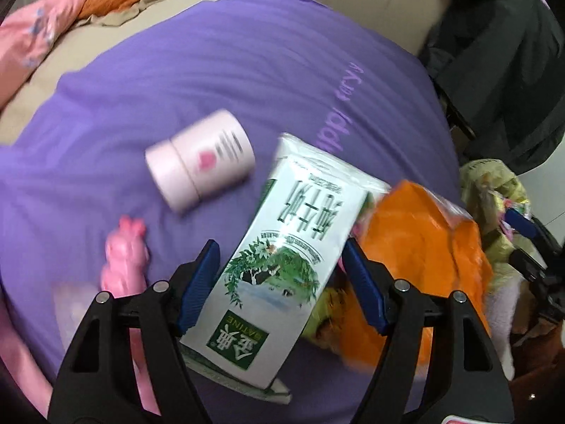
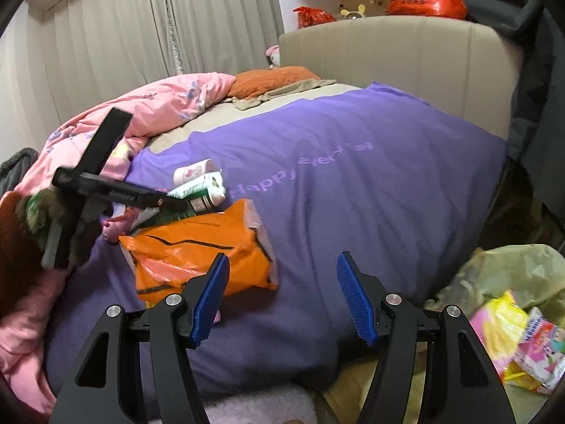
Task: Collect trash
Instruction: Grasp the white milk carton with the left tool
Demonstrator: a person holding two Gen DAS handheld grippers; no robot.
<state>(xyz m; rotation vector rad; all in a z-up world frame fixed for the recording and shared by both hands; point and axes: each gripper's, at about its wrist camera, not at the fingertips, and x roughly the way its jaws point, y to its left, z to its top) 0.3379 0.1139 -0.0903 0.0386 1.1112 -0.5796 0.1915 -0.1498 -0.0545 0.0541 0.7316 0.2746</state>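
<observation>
Left gripper (image 1: 280,265): fingers spread wide around white milk carton (image 1: 279,247), contact unclear.
Right gripper (image 2: 282,293): fingers spread, empty.
Milk carton: on purple bed cover (image 1: 247,70), beside orange bag (image 1: 416,247).

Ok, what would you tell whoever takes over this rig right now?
Left tongs: closed on the milk carton, over the purple bedspread.
Right tongs: open and empty, over the bedspread.
Done: the trash bag stands open beside the bed with wrappers already inside.
Left: bag the carton, then probably the orange plastic bag and pink jar on the bed. The pink toy beside them may not be trash.
</observation>
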